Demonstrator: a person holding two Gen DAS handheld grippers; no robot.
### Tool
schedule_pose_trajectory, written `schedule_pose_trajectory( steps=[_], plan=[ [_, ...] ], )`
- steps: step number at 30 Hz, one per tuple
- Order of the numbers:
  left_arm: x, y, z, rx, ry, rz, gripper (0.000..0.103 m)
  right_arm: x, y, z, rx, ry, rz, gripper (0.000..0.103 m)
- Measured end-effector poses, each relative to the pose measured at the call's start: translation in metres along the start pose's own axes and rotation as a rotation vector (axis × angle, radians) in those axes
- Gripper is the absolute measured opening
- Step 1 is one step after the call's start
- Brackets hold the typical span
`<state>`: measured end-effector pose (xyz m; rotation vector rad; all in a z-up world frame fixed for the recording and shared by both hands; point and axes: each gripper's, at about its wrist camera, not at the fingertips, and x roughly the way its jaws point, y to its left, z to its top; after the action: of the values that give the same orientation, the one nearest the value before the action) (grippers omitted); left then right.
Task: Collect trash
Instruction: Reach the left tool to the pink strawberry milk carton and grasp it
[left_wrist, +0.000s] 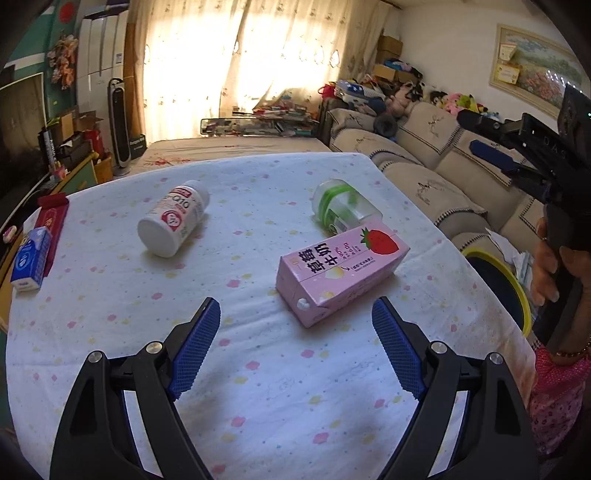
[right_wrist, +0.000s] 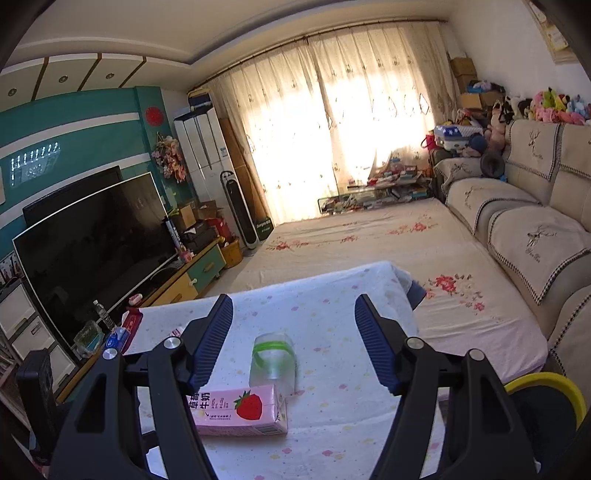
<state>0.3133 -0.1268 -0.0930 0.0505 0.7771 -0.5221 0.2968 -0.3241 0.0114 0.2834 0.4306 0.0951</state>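
Item 1: pink milk carton (left_wrist: 341, 271), lying on its side on the table's dotted cloth (left_wrist: 258, 387). Printed strawberry and Chinese characters on its face; small print is too fine to read. A white cap shows at its near corner.

Item 2: clear plastic bottle (left_wrist: 341, 206) with green band, on its side, touching the carton's far end.

Item 3: white supplement bottle (left_wrist: 173, 218), on its side, well apart to the left; label reads "Q10" in red.

Item 4: blue tissue pack (left_wrist: 29, 260) beside a red box (left_wrist: 51, 221) at the left table edge; writing unreadable.

Item 5: yellow-rimmed bin (left_wrist: 513, 284) just off the table's right edge.

Left gripper (left_wrist: 295, 317): jaws spread wide, empty, above the cloth just short of the carton.

Right gripper (right_wrist: 293, 314): jaws spread wide, empty, raised over the carton (right_wrist: 240, 408) and clear bottle (right_wrist: 273, 363), touching neither.
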Motion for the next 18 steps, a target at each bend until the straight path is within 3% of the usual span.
schedule_pose_trajectory(
  steps=[3, 6, 14, 18],
  plan=[
    [0.021, 0.001, 0.011, 0.010, 0.036, -0.073, 0.083, 0.013, -0.006, -0.003, 0.035, 0.047, 0.025, 0.065],
    [0.042, 0.001, 0.019, 0.041, 0.066, -0.124, 0.083, 0.009, -0.006, -0.001, 0.042, 0.032, 0.022, 0.065],
    [0.051, -0.013, 0.036, 0.139, 0.015, -0.130, 0.087, 0.005, -0.006, -0.003, 0.030, 0.036, 0.030, 0.066],
    [0.063, -0.025, 0.041, 0.191, 0.055, -0.160, 0.088, 0.007, -0.006, -0.006, 0.024, 0.044, 0.029, 0.066]
  ],
)
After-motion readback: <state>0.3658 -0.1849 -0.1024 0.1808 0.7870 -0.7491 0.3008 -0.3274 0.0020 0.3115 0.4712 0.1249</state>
